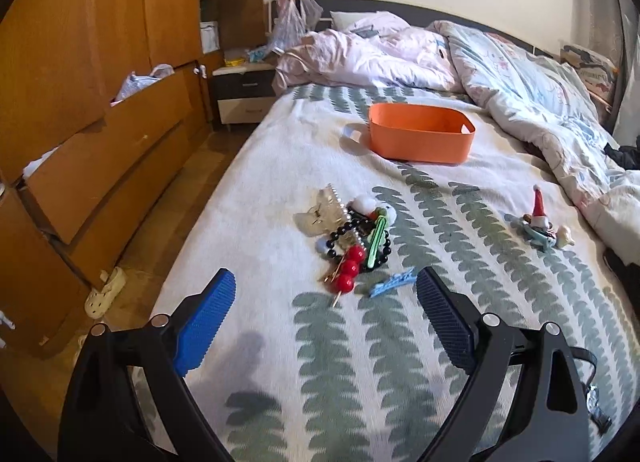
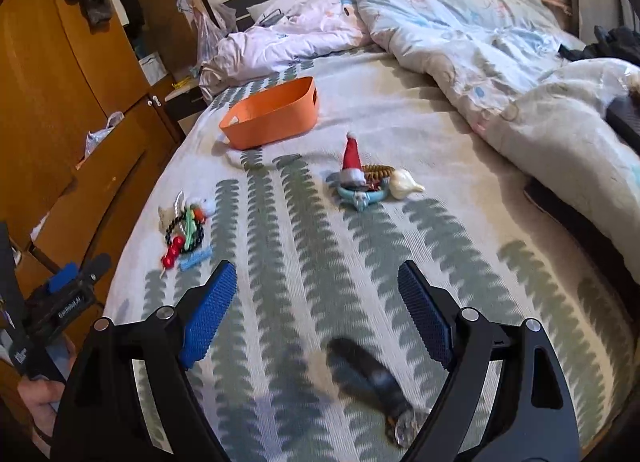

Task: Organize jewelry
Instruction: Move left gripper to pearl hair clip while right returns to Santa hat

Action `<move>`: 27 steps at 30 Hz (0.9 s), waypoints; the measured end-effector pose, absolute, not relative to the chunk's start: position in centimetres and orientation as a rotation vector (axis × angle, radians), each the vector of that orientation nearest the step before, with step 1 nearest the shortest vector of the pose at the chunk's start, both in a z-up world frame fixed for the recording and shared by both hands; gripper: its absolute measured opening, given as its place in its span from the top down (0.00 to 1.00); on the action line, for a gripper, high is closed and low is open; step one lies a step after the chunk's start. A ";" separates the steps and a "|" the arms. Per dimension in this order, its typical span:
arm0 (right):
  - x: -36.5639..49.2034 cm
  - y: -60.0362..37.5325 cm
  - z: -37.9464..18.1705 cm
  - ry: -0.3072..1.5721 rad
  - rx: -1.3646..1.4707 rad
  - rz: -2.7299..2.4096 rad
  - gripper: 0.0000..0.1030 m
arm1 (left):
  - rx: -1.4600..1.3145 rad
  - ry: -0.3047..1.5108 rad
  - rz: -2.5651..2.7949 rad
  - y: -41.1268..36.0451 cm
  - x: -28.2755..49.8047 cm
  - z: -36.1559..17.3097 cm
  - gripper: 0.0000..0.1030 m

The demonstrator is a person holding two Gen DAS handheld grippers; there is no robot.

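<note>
Hovering: left tool (image 1: 326, 292) released | right tool (image 2: 316, 290) released | two jewelry piles (image 1: 352, 238) (image 2: 370, 182) | one orange bin (image 1: 420, 142)

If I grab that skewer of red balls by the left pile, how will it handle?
The red ball skewer looks rigid and light. Its glossy balls may slip between pads, so pinching the thin stick seems safer. It overlaps the black bead string, which might drag along.

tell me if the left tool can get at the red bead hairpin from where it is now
Probably yes: the left tool is open, and the red bead hairpin lies uncovered just ahead, though the blue clip sits beside it.
</note>
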State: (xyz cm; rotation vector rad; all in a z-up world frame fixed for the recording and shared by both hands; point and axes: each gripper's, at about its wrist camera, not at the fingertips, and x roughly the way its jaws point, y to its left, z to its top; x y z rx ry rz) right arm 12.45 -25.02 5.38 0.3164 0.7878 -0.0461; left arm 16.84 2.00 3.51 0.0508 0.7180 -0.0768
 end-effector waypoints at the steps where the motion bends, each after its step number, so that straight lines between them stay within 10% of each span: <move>1: 13.0 -25.4 5.3 0.788 0.324 -0.045 0.18 | 0.065 0.722 -0.079 1.6 17.4 3.4 0.12; 27: 30.1 -29.3 -0.8 0.998 0.248 -0.139 0.18 | 0.165 0.831 -0.078 -1.3 27.6 -1.8 0.08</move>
